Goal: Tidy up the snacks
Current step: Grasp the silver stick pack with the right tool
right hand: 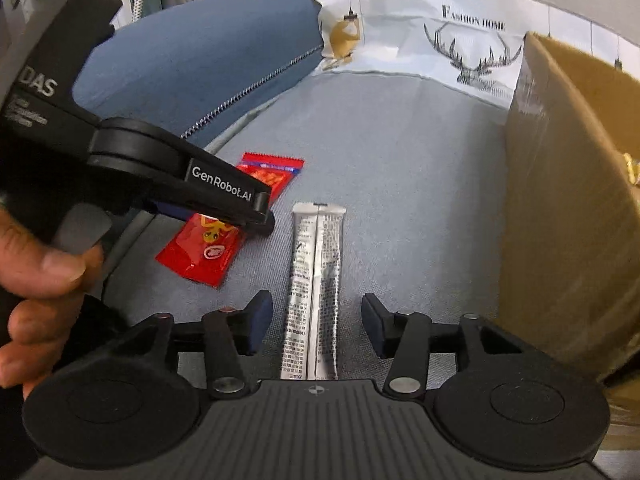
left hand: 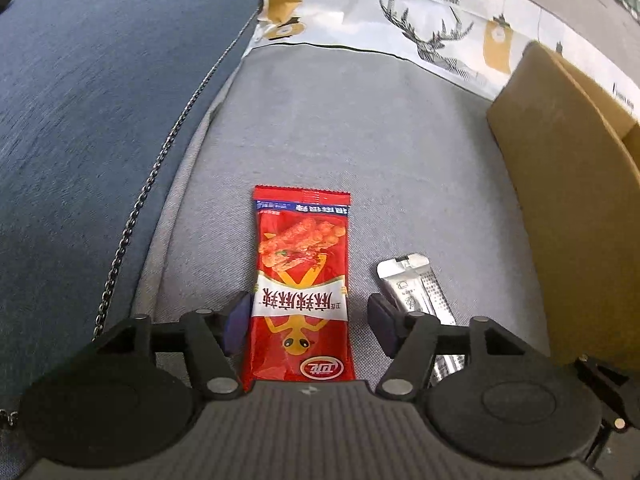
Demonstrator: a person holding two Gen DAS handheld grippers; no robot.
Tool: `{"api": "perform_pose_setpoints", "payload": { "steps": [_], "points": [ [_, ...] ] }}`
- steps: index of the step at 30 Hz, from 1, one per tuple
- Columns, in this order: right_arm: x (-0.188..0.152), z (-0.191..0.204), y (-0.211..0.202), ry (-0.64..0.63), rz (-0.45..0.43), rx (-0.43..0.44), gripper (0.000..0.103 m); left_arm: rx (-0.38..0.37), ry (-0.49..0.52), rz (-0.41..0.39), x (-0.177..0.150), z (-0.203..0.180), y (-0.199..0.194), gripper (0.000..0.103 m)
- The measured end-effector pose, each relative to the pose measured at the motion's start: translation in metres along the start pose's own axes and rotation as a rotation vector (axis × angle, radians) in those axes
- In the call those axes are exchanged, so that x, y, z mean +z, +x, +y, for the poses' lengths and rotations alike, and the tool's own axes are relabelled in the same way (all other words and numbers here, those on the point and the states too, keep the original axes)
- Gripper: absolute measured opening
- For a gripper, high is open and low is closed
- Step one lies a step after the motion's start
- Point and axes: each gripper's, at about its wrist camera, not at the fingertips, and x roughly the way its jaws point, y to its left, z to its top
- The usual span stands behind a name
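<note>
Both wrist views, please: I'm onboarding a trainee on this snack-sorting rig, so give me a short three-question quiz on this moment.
1. True or false: the left tongs are shut on the red plastic snack packet.
2. Which item lies between the fingers of the right tongs?
A. red plastic snack packet
B. silver foil stick sachet
C. brown cardboard box
3. Fill in: both snacks lie on the grey fabric ____.

Key: 1 false, the jaws stand open on either side of it; 2 B; 3 cushion.
</note>
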Motion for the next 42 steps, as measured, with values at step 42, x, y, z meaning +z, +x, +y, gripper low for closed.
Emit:
{"api": "perform_pose_setpoints", "payload": {
  "steps": [42],
  "points": [
    [-0.006,0.005,-0.007,-0.019,-0.060,-0.082,0.021,-0.010,0.065,-0.117,-0.012,-0.005,-0.018,0.046]
  ]
}}
